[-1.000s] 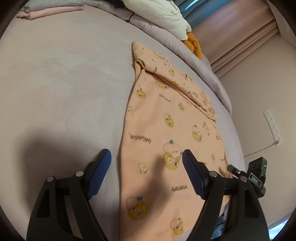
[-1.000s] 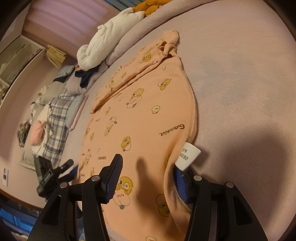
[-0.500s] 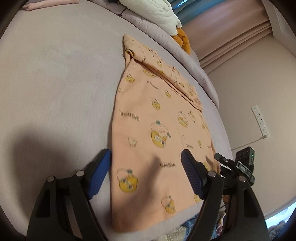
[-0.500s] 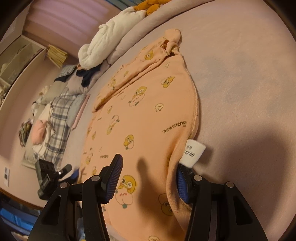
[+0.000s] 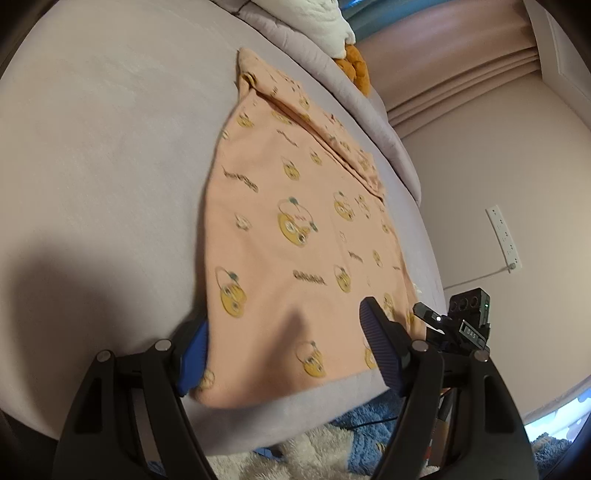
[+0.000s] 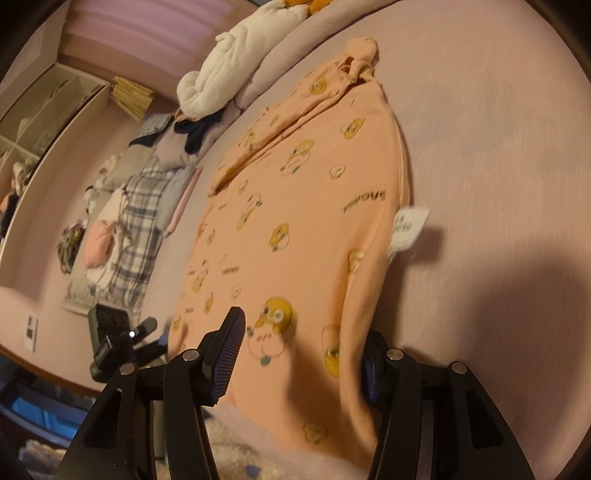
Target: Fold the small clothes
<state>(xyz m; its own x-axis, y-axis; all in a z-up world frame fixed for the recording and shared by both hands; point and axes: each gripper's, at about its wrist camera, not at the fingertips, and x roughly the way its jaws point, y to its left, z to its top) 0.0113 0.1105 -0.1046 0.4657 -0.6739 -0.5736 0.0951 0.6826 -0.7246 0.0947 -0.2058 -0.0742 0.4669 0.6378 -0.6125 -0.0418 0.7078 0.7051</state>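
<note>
A small peach garment (image 5: 295, 236) with yellow cartoon prints lies flat on the lilac bed (image 5: 103, 155), its hem at the near edge. My left gripper (image 5: 286, 349) is open, its fingers straddling the hem's left corner. In the right wrist view the same garment (image 6: 295, 229) shows a white care label (image 6: 408, 229) on its right side. My right gripper (image 6: 301, 356) is open, straddling the hem's right side, with the right blue pad (image 6: 371, 373) partly hidden behind the cloth.
White and grey bedding (image 5: 317, 22) and an orange plush (image 5: 356, 68) lie at the far edge. A pile of clothes (image 6: 125, 206) lies at the left. A blue and white rug (image 5: 332, 446) is below the bed's near edge. A wall socket strip (image 5: 504, 236) is on the right.
Both grippers have drawn back toward the near edge of the bed, so the garment's hem now lies between their fingers. The garment has stayed flat.
</note>
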